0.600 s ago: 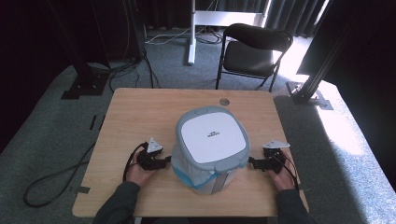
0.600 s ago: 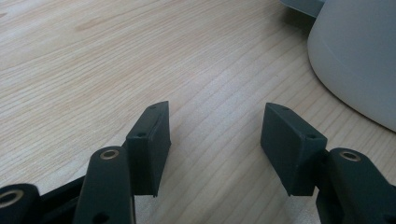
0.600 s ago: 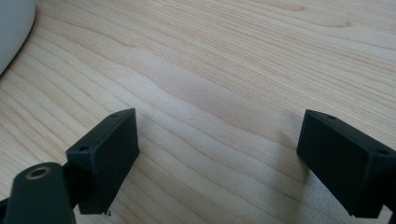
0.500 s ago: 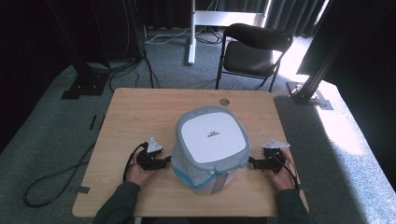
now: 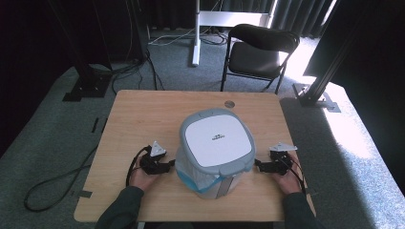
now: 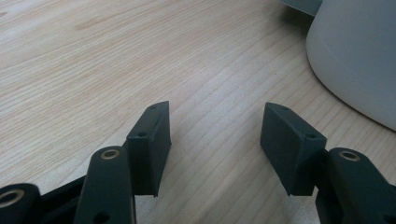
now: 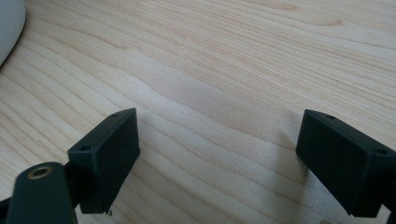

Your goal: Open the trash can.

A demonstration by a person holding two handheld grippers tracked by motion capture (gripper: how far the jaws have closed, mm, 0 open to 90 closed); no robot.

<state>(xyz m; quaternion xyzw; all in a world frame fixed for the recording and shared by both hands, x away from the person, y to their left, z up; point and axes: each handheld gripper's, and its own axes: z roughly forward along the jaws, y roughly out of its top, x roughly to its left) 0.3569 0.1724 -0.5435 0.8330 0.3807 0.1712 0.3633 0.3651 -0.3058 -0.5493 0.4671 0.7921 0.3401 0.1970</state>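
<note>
A grey bin with a white square lid (image 5: 217,140) stands near the front middle of the wooden table (image 5: 143,114), with a pale liner and a bit of blue showing at its base. My left gripper (image 5: 168,167) rests on the table just left of the bin, open, nothing between its jaws. In the left gripper view my left gripper (image 6: 215,135) points at bare wood, and the bin's pale wall (image 6: 359,56) curves at the upper right. My right gripper (image 5: 258,165) lies just right of the bin, open and holding nothing (image 7: 217,149); the bin's edge (image 7: 9,28) shows at the upper left.
A small round grommet (image 5: 229,103) sits at the table's far edge. Behind the table stand a black chair (image 5: 260,50) and a white stand's base (image 5: 196,33). Cables (image 5: 57,181) trail on the grey carpet to the left. A black frame post (image 5: 320,81) stands at the right.
</note>
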